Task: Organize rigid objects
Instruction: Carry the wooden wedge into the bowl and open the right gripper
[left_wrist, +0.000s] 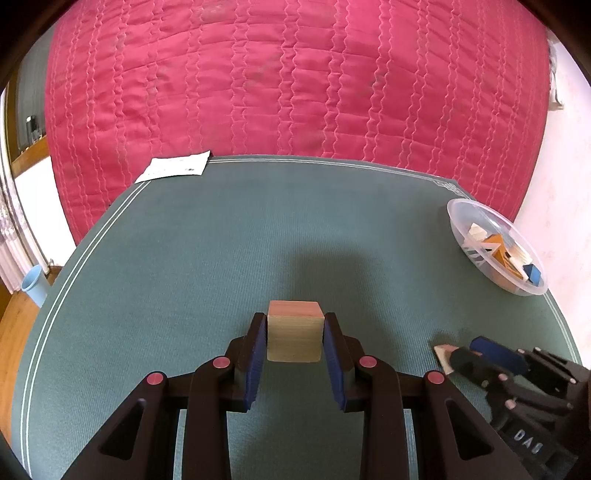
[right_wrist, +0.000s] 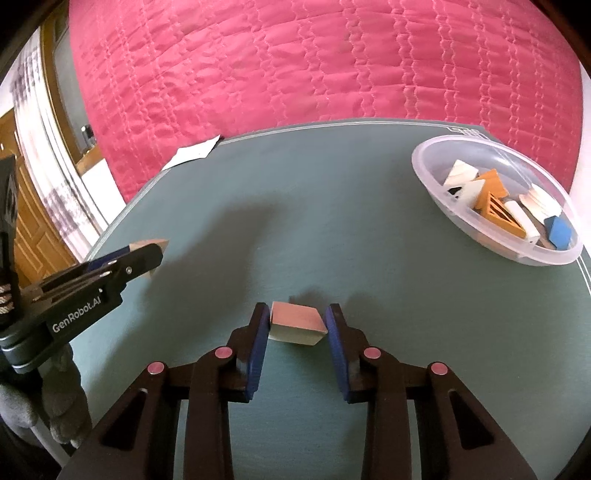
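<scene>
My left gripper (left_wrist: 295, 317) is shut on a plain wooden cube (left_wrist: 294, 334) with a reddish top, low over the green mat (left_wrist: 258, 229). In the right wrist view that left gripper (right_wrist: 155, 251) shows side-on at the left, the cube (right_wrist: 153, 244) poking out past its tips. My right gripper (right_wrist: 298, 310) is shut on a small pale block with a pink top (right_wrist: 297, 325), turned cornerwise so its corners meet both blue pads. From the left wrist view the right gripper (left_wrist: 469, 350) sits at lower right with that pink-topped block (left_wrist: 442, 354) at its tip.
A clear plastic bowl (right_wrist: 417, 155) holding several white, orange and blue blocks stands at the mat's far right corner, also visible as the bowl (left_wrist: 452, 210). A white paper (left_wrist: 173, 168) lies at the far left corner. A pink quilt (left_wrist: 295, 74) lies beyond; a blue cup (left_wrist: 35, 284) stands left.
</scene>
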